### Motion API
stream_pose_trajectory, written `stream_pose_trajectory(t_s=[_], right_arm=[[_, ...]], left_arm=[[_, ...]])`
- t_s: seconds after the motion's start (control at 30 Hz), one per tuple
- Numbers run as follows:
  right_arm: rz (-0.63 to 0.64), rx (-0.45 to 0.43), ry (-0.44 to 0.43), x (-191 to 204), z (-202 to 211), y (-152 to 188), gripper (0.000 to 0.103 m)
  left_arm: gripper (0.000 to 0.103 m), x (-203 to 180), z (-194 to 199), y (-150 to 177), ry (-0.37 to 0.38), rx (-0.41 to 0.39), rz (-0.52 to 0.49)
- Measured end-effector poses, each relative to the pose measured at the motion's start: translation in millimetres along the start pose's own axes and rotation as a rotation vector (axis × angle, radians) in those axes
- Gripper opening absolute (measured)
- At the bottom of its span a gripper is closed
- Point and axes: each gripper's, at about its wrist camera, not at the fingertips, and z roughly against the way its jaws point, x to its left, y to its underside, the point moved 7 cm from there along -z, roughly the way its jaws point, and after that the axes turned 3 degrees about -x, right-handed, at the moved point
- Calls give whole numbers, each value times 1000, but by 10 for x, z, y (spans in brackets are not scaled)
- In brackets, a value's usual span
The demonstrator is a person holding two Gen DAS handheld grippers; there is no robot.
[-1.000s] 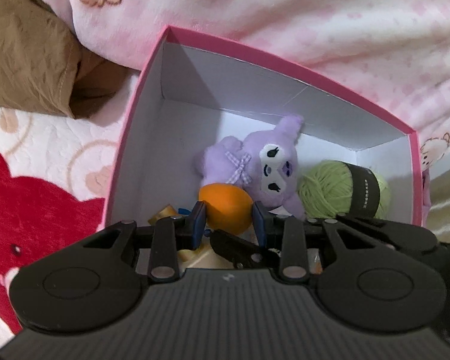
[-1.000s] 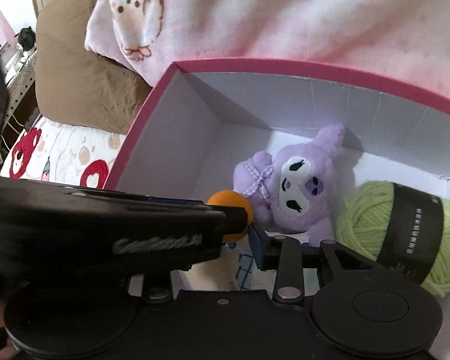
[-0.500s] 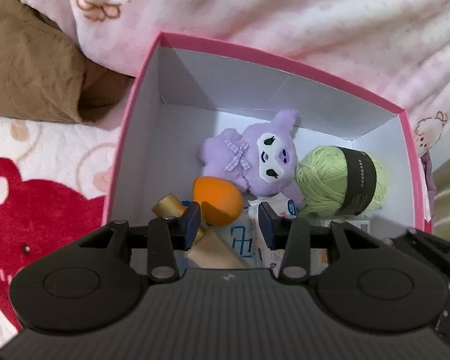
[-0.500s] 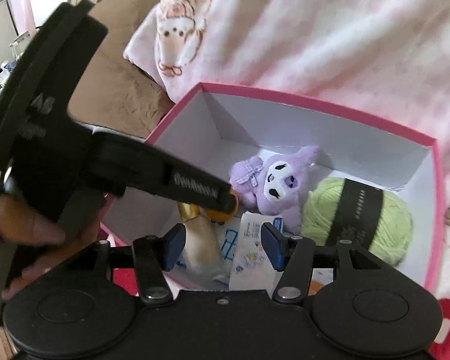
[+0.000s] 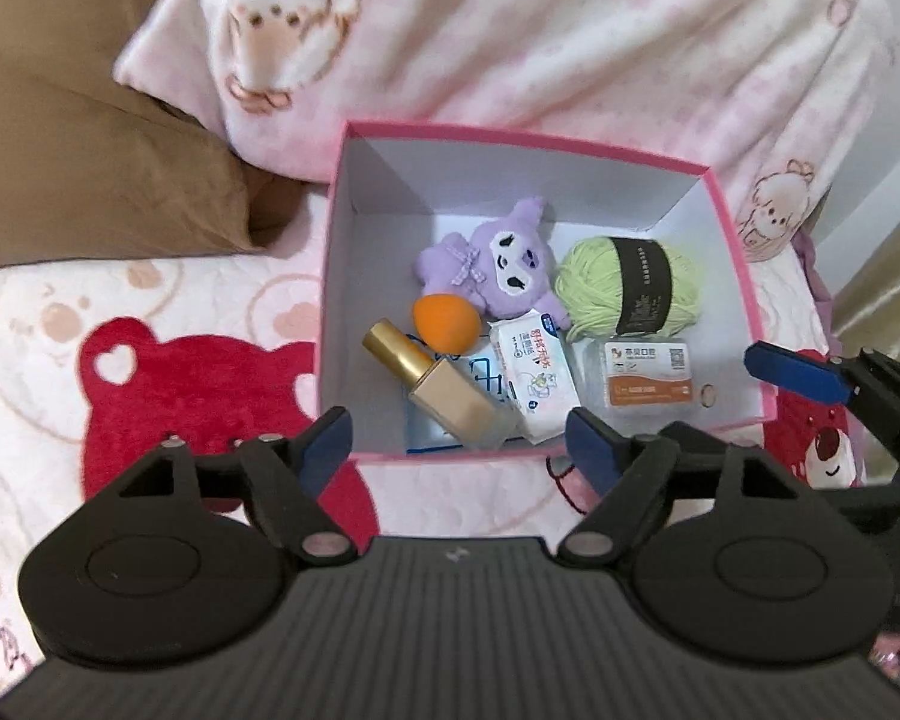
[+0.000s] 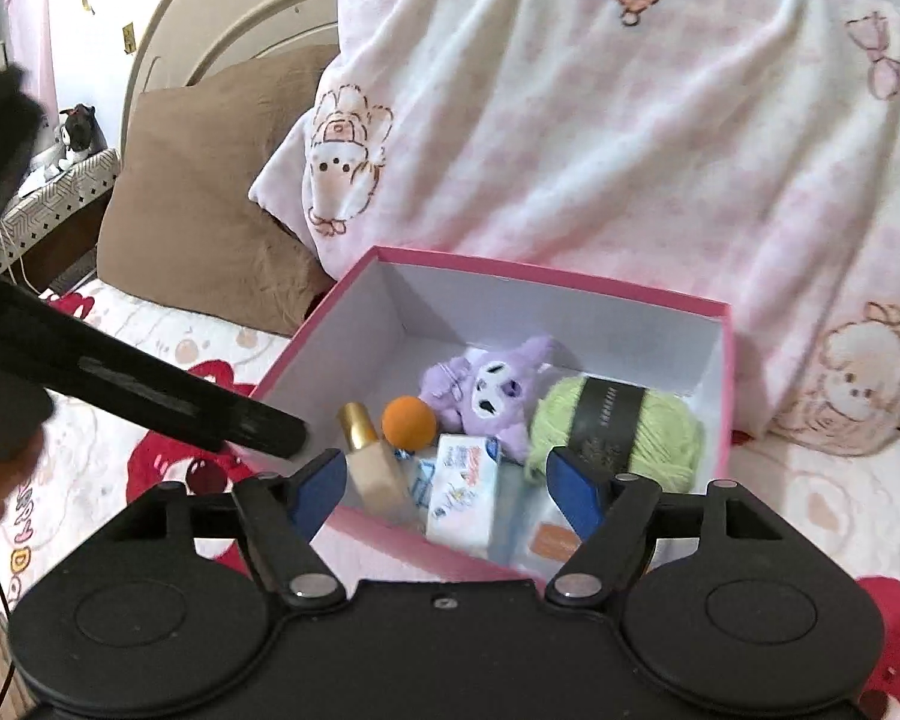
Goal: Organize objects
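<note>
Ahead of and below both grippers, the pink box [image 5: 744, 276] holds the orange sponge [image 5: 445, 324], bottle [image 5: 444, 396], plush [image 5: 498, 258] and yarn [image 5: 630, 288]. The left gripper [image 5: 459, 441] and right gripper [image 6: 447, 480] have just been opening; both stand wide with nothing between the jaws. Advisable: withdraw clear of the near wall without snagging it. Only the left view shows the card packet [image 5: 648, 381] whole; only the right shows the headboard [image 6: 210, 18].
</note>
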Motion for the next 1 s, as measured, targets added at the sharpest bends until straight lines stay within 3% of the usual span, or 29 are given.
stream_pose_trajectory(t_s=[0.2,0.4,1.0], right_arm=[[-30,1,33,-27,406,21,79],[-56,21,71,19,678,100,80],[-119,83,173,71,930,357,83]], left_arm=[[94,-34,476,145,-47,-55,-34],[99,-118,814,328,-91,-83,-42],[101,-99,795,822,-168,-7,-29]])
